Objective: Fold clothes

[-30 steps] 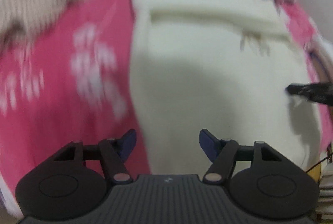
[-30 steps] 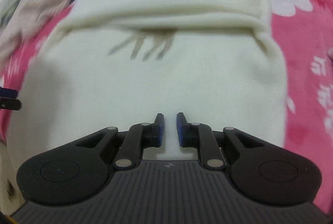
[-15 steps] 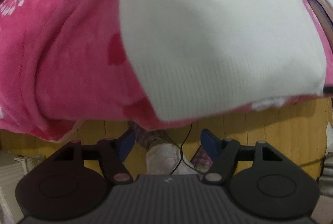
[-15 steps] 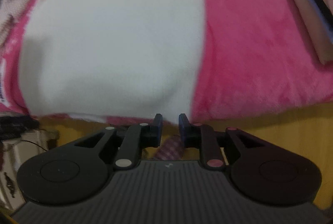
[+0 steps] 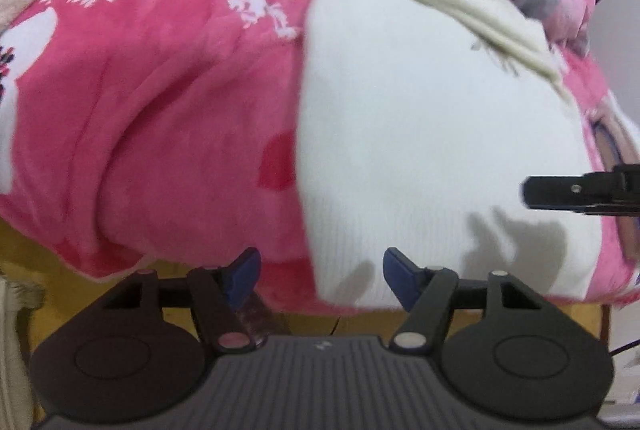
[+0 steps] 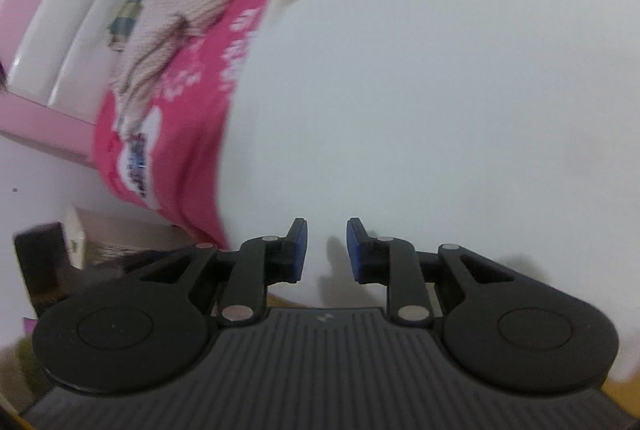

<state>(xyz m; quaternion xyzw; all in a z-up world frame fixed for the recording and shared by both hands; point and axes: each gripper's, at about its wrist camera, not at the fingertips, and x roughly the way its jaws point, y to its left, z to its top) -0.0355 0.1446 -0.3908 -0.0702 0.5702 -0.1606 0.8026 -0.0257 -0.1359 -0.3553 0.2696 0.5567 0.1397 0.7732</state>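
Cream-white knitted garment [image 5: 432,134] lies flat on the pink floral fleece blanket [image 5: 160,102] covering the bed, its ribbed hem hanging over the near edge and its long axis running from near to far. A folded cream band crosses its far end. The left gripper [image 5: 318,276], jaws spread wide and empty, sits at the hem's near left corner. The right gripper [image 6: 326,250], jaws parted a little and holding nothing, hovers over the hem's right part, equally near.
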